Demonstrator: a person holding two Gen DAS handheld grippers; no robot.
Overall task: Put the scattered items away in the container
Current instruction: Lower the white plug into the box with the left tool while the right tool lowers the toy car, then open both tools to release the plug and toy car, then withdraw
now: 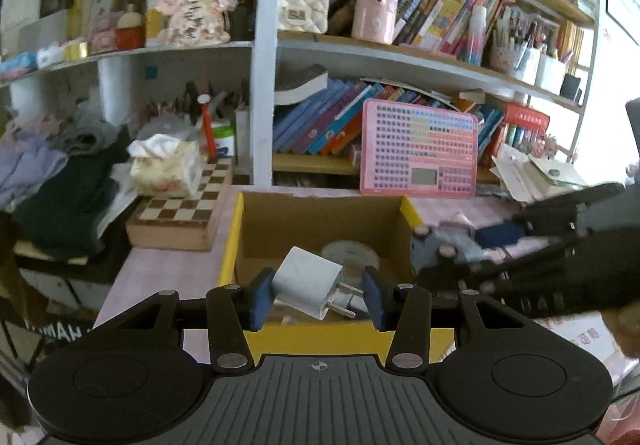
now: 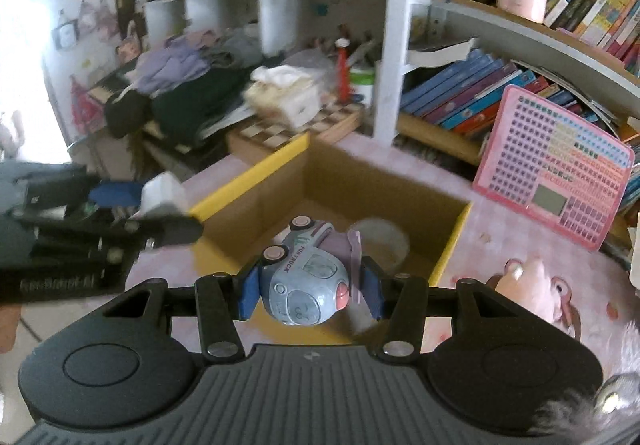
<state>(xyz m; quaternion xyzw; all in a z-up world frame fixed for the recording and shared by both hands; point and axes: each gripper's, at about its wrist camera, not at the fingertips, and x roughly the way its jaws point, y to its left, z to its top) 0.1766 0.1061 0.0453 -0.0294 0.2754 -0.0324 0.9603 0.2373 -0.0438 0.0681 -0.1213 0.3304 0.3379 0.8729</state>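
Note:
An open cardboard box (image 1: 240, 223) with yellow flaps sits on the pink table; it also shows in the right wrist view (image 2: 452, 241). A round roll of tape (image 1: 352, 251) lies on its floor, also seen from the right (image 2: 384, 241). My left gripper (image 1: 316, 295) is shut on a white plug adapter (image 1: 308, 281) and holds it over the box's near edge. My right gripper (image 2: 310, 291) is shut on a pale blue toy truck (image 2: 308, 281) over the box's near side. The truck (image 1: 444, 245) shows in the left view at the box's right edge.
A pink keyboard toy (image 1: 420, 147) leans on the bookshelf behind the box. A chessboard box (image 1: 180, 213) with a tissue pack (image 1: 168, 169) stands at the left, by a pile of clothes (image 1: 60, 181). A pink plush toy (image 2: 532, 285) lies right of the box.

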